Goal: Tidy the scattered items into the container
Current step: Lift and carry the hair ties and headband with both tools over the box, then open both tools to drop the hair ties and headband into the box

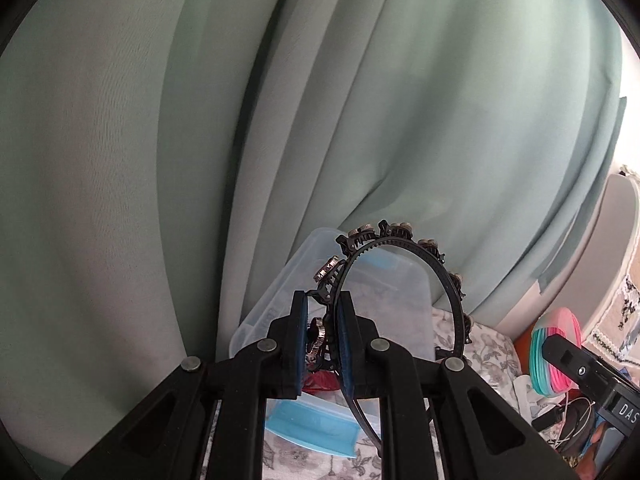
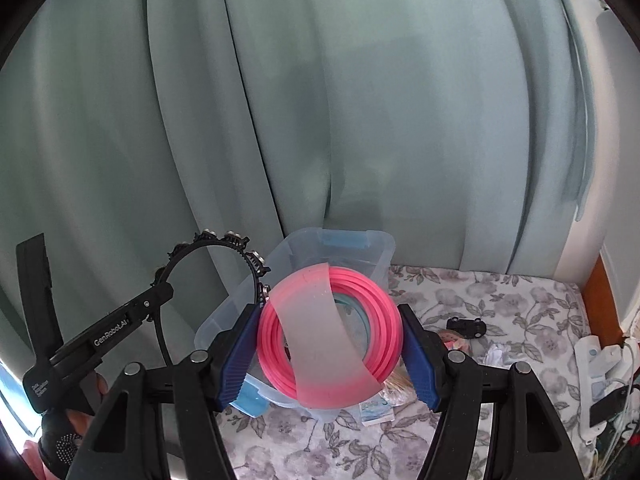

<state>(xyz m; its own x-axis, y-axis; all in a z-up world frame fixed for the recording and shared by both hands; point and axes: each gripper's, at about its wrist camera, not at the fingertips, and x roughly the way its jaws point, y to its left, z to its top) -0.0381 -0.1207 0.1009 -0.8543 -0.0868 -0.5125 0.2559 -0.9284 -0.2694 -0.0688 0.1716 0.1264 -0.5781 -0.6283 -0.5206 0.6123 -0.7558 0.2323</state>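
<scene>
Right wrist: 1 pink coil (image 2: 329, 328) (clamped), 1 headband (image 2: 216, 258)

Clear container (image 2: 352, 248): interior mostly blocked by the pink coil (image 2: 384, 312) between the right fingers; contents unreadable. Headband (image 1: 404, 240): lower ends hidden behind the left fingers (image 1: 298, 332). Red item (image 1: 320, 380) below them, too occluded to identify. Small black object (image 2: 466, 326) right of the coil, too small to tell.
</scene>
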